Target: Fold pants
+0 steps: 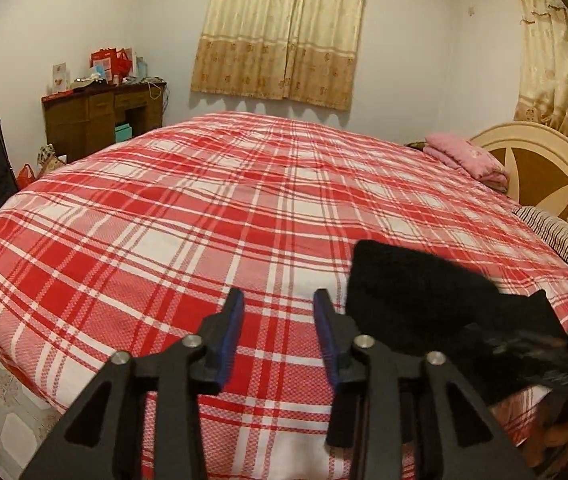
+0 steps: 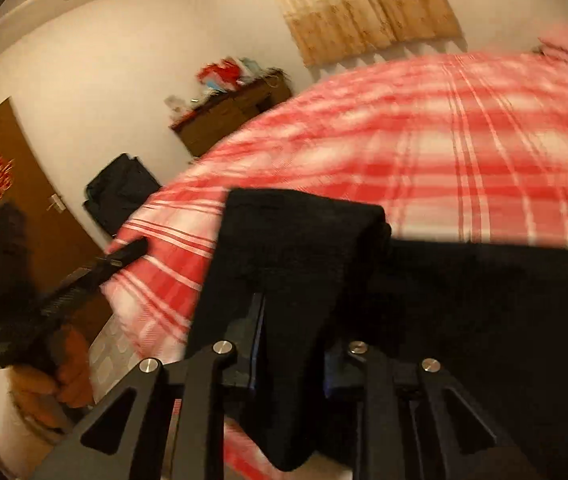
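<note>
- Left gripper [image 1: 278, 300]: jaws spread wide, blue pads bare, nothing held; poised above the red plaid bedspread [image 1: 164, 216], just left of the black cloth.
- Right gripper [image 2: 292, 332]: tips buried under black cloth, which passes between the fingers; looks clamped on it, though the closing gap is hidden, so cannot tell for sure.
- Pants [image 2: 304, 248]: black, thick, matte; draped over the right tool with one folded edge hanging down over the front, the rest spreading right across the near edge of the bed; in the left view a dark blurred mass [image 1: 424, 292] at lower right.
- Seemingly mid-carry, judging by the blur in the right view; best done by laying the cloth flat on the open plaid first; then bringing the free left tool to an opposite edge or waistband; pulling taut before creasing, legs matched; avoiding a pinch of the bedspread with the cloth.
</note>
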A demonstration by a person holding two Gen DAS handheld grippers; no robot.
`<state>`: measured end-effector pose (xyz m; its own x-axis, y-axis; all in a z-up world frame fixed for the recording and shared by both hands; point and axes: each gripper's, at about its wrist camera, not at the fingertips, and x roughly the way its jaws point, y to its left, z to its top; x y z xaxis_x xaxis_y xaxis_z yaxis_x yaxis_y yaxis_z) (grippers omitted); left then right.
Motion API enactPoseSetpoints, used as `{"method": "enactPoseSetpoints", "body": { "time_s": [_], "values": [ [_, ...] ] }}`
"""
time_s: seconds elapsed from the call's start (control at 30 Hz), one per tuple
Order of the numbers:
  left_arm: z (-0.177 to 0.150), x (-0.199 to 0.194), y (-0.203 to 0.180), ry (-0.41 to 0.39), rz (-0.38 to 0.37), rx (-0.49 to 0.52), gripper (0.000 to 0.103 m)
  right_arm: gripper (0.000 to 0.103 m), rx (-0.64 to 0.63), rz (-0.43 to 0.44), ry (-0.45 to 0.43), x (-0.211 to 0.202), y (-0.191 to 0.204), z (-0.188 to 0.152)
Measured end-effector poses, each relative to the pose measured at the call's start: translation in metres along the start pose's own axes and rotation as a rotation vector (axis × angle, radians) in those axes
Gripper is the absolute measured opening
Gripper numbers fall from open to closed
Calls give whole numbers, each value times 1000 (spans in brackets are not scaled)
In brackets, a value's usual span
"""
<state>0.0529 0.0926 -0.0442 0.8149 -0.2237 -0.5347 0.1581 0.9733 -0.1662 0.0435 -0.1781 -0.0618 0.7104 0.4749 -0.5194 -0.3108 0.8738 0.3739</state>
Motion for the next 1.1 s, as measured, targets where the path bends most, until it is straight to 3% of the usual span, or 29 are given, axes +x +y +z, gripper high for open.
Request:
{"method": "enactPoseSetpoints", "body": {
  "time_s": [0.13, 0.33, 0.47, 0.6, 0.7, 1.0, 1.1],
  "values": [
    [3, -2, -7, -12, -5, 20, 40, 23, -90, -77, -15, -59, -5, 18],
    [-1, 4, -26, 15, -35, 56, 40, 23, -3, -240, -6, -136, -72, 14],
    [-2, 6, -42, 26, -51, 89, 40, 23, 113, -363, 29, -173, -134, -11],
    [-4, 9, -56, 38, -65, 115, 40, 23, 199, -392, 70, -165, -173, -40],
    [-8, 11, -70, 54, -68, 153, 47, 23, 172, -417, 55, -150, -177, -53],
    [-24, 20, -103, 103, -105, 235, 47, 26, 46, -442, -44, -162, -157, -37],
    [-27, 22, -111, 112, -117, 240, 47, 26, 22, -444, -25, -157, -160, -26]
  ]
}}
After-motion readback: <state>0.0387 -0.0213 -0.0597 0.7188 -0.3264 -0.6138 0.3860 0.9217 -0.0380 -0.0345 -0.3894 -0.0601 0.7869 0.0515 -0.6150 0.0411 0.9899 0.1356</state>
